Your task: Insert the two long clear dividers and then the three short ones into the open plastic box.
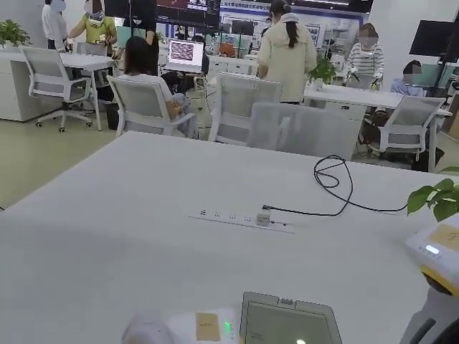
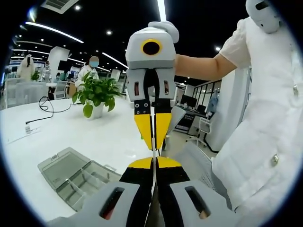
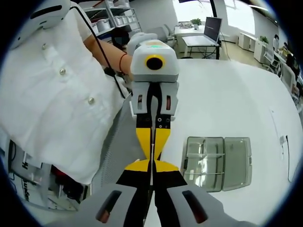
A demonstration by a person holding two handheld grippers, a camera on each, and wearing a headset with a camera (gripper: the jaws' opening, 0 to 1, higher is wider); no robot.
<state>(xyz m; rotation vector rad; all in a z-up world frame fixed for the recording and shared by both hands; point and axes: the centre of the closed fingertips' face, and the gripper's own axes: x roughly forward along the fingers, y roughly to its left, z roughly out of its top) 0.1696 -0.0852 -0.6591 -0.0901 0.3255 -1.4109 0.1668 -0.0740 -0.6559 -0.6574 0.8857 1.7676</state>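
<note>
The clear plastic box (image 3: 218, 163) lies open on the white table (image 3: 227, 104), its lid flat beside the tray. Clear partitions show inside the tray half (image 2: 87, 182). My left gripper (image 2: 154, 163) and right gripper (image 3: 152, 165) point at each other, yellow tips almost touching, in the air beside the box near the table's front edge. Both are shut with nothing between the jaws. The right gripper (image 2: 154, 144) faces the left gripper view and the left gripper (image 3: 152, 153) faces the right gripper view. In the head view the box's lid (image 1: 287, 322) sits at the bottom edge.
A power strip (image 1: 240, 218) with a black cable (image 1: 337, 186) lies mid-table. A potted plant (image 2: 97, 97) stands at the table's right side. Office chairs (image 1: 147, 107) and people stand beyond the far edge. The person's white-clad body (image 3: 52, 94) is close behind the grippers.
</note>
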